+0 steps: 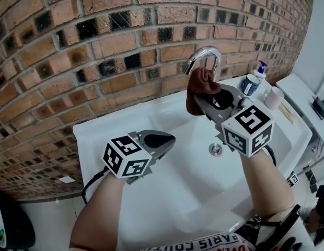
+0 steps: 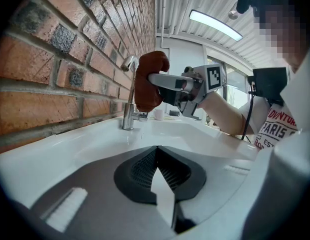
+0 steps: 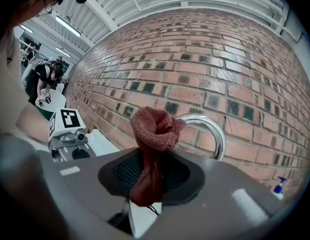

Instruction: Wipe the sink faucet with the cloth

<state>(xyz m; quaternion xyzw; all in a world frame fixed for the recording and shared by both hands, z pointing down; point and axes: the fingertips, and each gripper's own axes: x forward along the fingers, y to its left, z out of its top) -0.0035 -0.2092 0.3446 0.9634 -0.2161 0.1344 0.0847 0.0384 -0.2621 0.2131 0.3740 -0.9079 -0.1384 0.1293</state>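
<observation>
White sink (image 1: 177,190) basin shows a drain (image 1: 216,149). 1 cup (image 1: 273,97), 1 jar (image 1: 250,84) and 1 pump bottle (image 1: 261,69) on its right rim, contents not visible. Right gripper (image 3: 152,171) pinches the bunched cloth (image 3: 154,129), long axis roughly vertical, top against the faucet (image 1: 204,56) arch. Left gripper (image 2: 157,171) jaws pressed together, empty, above the sink's left side.

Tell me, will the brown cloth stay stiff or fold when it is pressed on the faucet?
Probably floppy: the cloth bunches and droops where the right tool pinches it. It looks knitted, so it likely drags on the shiny faucet rather than slipping.
</observation>
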